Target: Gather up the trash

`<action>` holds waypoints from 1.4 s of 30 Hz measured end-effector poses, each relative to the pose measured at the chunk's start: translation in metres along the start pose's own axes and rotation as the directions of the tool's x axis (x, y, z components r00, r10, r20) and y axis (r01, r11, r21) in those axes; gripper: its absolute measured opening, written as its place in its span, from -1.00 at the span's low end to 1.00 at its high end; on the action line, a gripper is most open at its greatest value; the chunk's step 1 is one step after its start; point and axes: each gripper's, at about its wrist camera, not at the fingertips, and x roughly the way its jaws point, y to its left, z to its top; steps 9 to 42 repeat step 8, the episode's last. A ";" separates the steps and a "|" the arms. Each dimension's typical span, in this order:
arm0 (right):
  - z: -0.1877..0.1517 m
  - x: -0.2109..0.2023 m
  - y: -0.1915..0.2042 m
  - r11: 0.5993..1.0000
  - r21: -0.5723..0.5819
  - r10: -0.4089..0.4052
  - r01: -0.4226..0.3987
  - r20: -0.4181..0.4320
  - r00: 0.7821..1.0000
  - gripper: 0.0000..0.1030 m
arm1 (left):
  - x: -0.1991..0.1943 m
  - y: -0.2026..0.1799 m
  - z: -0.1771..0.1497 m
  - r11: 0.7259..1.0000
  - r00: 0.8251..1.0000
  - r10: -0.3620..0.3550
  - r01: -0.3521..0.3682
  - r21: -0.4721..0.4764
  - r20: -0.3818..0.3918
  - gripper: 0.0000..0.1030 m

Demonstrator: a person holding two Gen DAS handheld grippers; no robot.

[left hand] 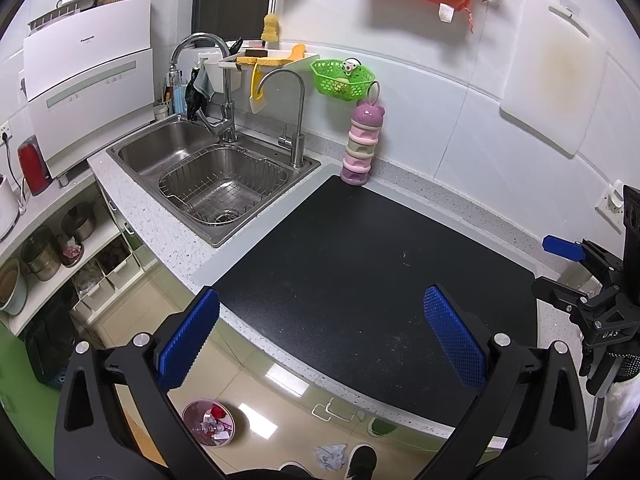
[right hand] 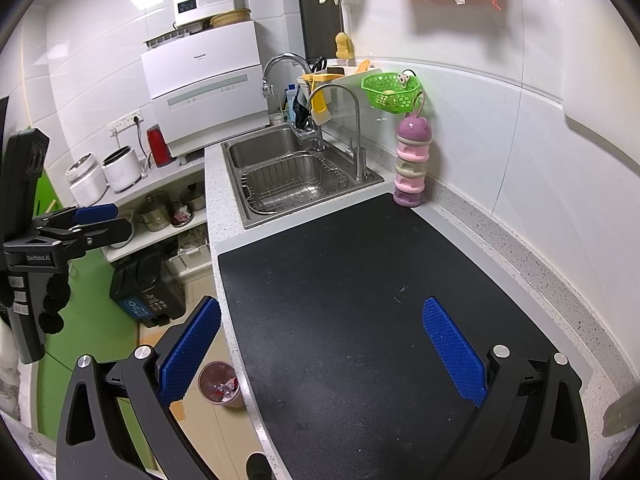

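My left gripper is open and empty above the front edge of the black mat. My right gripper is open and empty over the same mat. A small round bin with crumpled trash inside stands on the floor below the counter; it also shows in the right wrist view. A crumpled bluish-white wad lies on the floor next to a black shoe. The right gripper shows at the right edge of the left wrist view, and the left gripper at the left edge of the right wrist view.
A steel sink with a wire basket and two taps is behind the mat. A pink stacked container stands at the wall. A black pedal bin stands on the floor. Shelves with pots lie left.
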 end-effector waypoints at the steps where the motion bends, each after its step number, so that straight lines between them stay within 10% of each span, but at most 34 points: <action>1: 0.000 0.000 0.000 1.000 0.000 -0.001 0.001 0.000 1.000 0.88 | -0.001 0.000 0.000 1.000 1.000 0.000 0.000 0.000 0.002 0.95; 42: -0.002 0.001 0.002 1.000 -0.001 0.002 -0.002 0.000 1.000 0.88 | -0.001 -0.001 -0.001 1.000 1.000 -0.014 0.014 -0.007 -0.001 0.95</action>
